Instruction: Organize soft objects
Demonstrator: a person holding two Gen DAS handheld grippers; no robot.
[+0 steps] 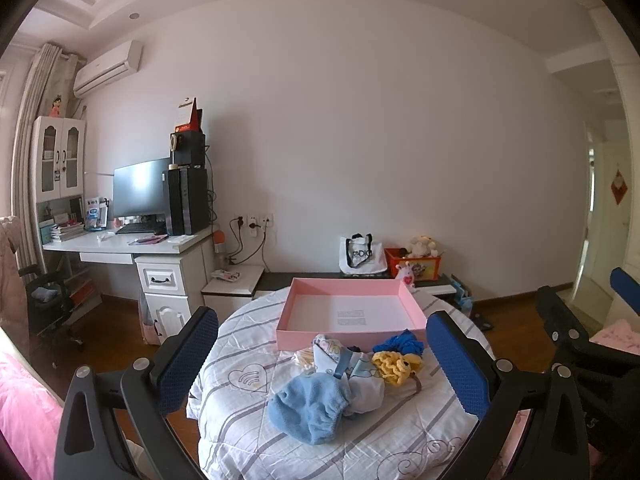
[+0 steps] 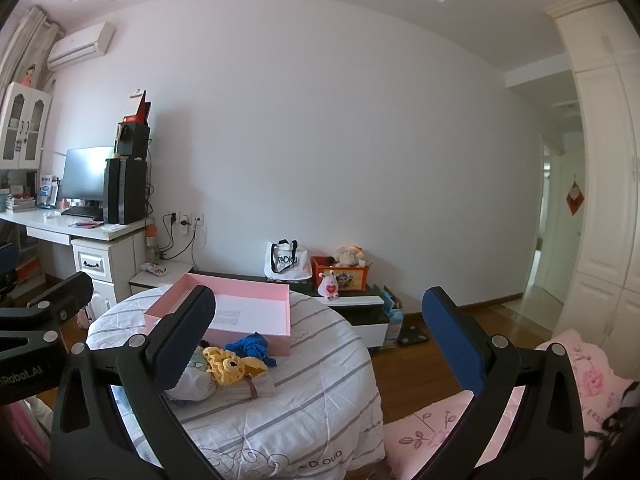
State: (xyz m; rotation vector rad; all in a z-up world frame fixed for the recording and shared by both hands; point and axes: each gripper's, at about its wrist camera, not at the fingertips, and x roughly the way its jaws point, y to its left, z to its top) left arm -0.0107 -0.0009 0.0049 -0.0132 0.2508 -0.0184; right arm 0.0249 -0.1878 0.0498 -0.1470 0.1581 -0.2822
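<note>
Soft dim daylight, brighter doorway (image 2: 548, 216) at right, strong fisheye bending, dark vignetted corners

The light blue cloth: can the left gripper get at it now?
Probably yes. The light blue cloth lies at the near edge of the pile, nothing on top, and the open left gripper faces it with nothing between.

A round table (image 1: 248, 420) draped in a white quilt with grey stripes carries an open pink box (image 1: 352, 314) at its far side. Just in front of the box lies a heap of soft things: light blue fleece cloth (image 1: 308, 408), yellow crochet piece (image 1: 394, 366), blue knit piece (image 1: 400, 342), printed white fabric (image 1: 332, 354).
</note>
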